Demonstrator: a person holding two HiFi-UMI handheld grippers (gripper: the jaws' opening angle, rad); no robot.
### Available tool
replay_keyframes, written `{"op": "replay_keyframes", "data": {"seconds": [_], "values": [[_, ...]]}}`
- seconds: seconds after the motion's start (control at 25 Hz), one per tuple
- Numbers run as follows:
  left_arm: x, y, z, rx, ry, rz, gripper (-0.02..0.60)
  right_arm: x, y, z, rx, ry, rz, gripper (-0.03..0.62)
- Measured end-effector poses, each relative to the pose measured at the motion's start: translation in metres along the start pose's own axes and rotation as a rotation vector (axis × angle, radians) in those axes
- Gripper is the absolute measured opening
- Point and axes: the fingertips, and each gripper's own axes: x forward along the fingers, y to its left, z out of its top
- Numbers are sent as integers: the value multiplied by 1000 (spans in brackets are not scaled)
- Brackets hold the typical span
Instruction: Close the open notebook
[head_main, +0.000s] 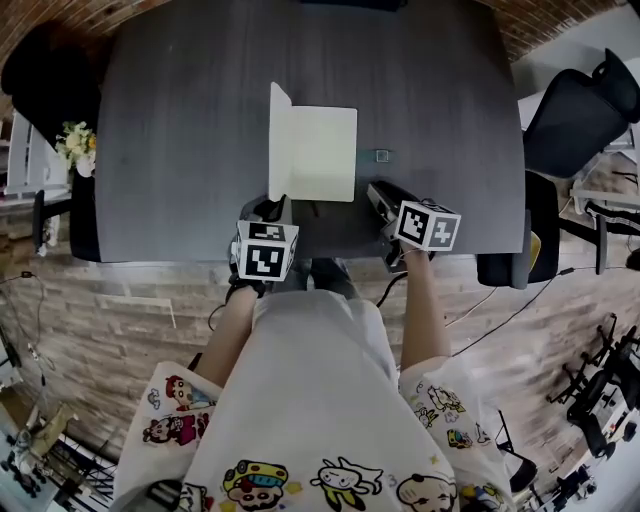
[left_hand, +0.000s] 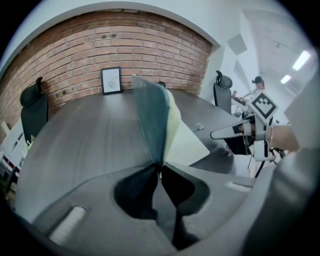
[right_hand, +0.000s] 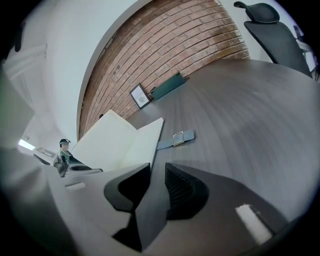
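Notebook (head_main: 322, 155) open on dark table (head_main: 180, 130), left cover (head_main: 277, 140) upright, left gripper (left_hand: 160, 167) jaws pinching its near edge, right gripper (right_hand: 157, 170) jaws apart, empty, near notebook's right corner.

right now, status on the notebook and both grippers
Left gripper shut on notebook cover, cover standing upright. Right gripper open, empty, by the flat page. Strap on table, clear of the pages.

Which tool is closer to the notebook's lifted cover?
Left. The left tool pinches the lifted cover at its near edge; the right tool sits open beside the flat page's near right corner.
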Motion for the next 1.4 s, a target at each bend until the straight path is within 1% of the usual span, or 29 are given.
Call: {"op": "replay_keyframes", "data": {"seconds": [0.24,0.4,0.6,0.72,0.84,1.04,1.2,1.4], "values": [[4,-11,3,217,62,49,31,-23,-5,0,32,-63,0,106],[7,-17,3,302,93,65,36,-38,-13,-6,55,-87,-15,104],[12,-25,1,428,144,85,46,-51,-25,-15,77,-100,-43,101],[16,-30,-2,489,171,73,56,-53,-26,-21,96,-100,-52,100],[26,-42,-5,491,191,28,59,-58,-33,-22,104,-103,-72,100],[36,-49,-10,498,202,-9,74,-59,-34,-24,107,-101,-80,100],[36,-52,-14,463,202,-65,69,-59,-31,-27,111,-99,-85,98],[33,-51,-14,429,170,-91,67,-58,-28,-30,103,-92,-96,98]]}}
